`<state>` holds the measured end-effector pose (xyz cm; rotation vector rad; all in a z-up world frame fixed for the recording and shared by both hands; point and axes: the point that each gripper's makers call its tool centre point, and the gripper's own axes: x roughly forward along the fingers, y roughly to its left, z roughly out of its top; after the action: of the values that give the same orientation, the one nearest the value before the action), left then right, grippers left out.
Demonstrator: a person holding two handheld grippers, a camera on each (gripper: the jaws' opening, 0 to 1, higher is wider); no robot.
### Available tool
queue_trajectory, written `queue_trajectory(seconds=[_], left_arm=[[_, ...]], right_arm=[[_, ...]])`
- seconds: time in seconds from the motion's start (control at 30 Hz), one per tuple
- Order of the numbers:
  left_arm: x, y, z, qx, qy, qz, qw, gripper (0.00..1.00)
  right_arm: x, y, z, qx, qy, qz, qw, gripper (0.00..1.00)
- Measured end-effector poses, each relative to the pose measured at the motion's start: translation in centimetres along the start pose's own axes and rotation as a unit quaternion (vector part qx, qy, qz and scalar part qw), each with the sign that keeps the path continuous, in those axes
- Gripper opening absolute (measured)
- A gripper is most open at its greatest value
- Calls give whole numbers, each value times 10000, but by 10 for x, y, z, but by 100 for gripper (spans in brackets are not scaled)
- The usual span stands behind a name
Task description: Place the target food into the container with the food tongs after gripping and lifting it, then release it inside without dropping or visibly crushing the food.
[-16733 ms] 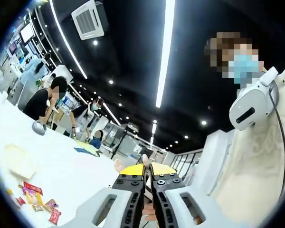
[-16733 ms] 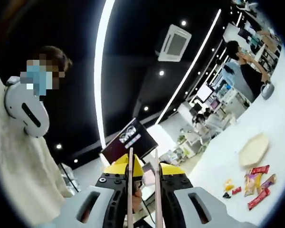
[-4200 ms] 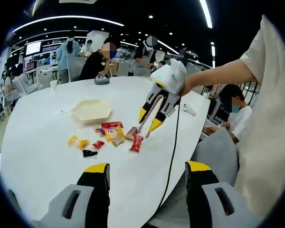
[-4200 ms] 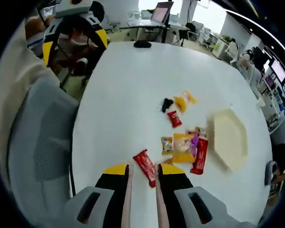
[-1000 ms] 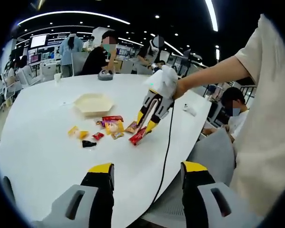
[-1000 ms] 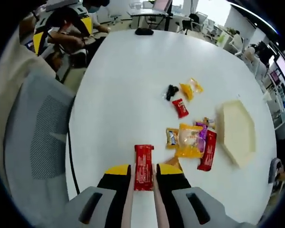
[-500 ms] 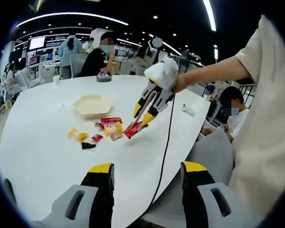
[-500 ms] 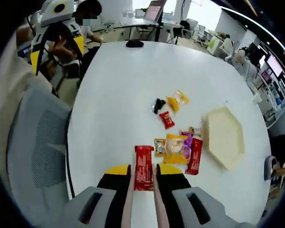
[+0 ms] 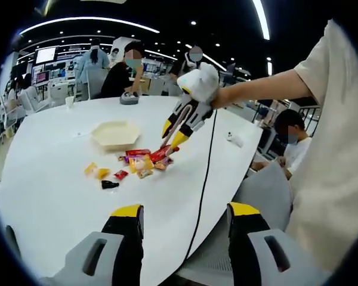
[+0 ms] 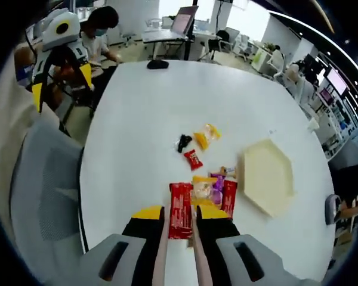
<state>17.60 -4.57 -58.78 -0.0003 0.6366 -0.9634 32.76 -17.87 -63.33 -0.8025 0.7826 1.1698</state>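
My right gripper point(image 10: 179, 219) is shut on a pair of pale food tongs point(image 10: 194, 250), and a red snack packet point(image 10: 180, 208) is pinched between their blades. In the left gripper view the right gripper point(image 9: 182, 122) hangs above the table with the red packet point(image 9: 160, 154) over the snack pile point(image 9: 142, 162). The cream hexagonal tray point(image 10: 265, 176) lies ahead and to the right, also seen as the tray point(image 9: 113, 132) beyond the pile. My left gripper point(image 9: 185, 210) is open, held low and off the table's edge.
Loose snacks lie on the white round table point(image 10: 143, 113): a black one point(image 10: 184, 142), a yellow one point(image 10: 205, 135), a small red one point(image 10: 193, 159), a long red bar point(image 10: 228, 197). A grey chair point(image 10: 39, 196) stands at the near edge. People sit at the far side point(image 9: 122, 74).
The right gripper has lifted the red packet off the table and carried it over the snack pile towards the tray. The left gripper has stayed open and still.
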Motion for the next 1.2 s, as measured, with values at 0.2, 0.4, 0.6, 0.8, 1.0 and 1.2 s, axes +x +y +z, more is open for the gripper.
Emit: queue_trajectory(seconds=[0.2,0.4,0.6,0.8,1.0,1.2], left_arm=[[0,1,1,-9,-17,22,10000,55],[0,2,0,-14,-7,24,10000,54],[1,3,1,-13,-5,31,10000,54],[1,5,4,-10,-21,24,10000,54],[2,9,4,3,2,23,10000,54],[3,9,5,-25,-15,-4,10000,55]], right_arm=[[-4,-10,5,-51,-28,-118,9999,20],[-10,-27,9,-34,-82,-275,9996,20],[-15,-44,13,-9,-135,-425,9990,20],[-17,-60,21,-52,-161,-521,9985,20],[-19,-76,29,-13,-234,-637,9977,20],[-18,-97,32,86,-305,-786,9964,20]])
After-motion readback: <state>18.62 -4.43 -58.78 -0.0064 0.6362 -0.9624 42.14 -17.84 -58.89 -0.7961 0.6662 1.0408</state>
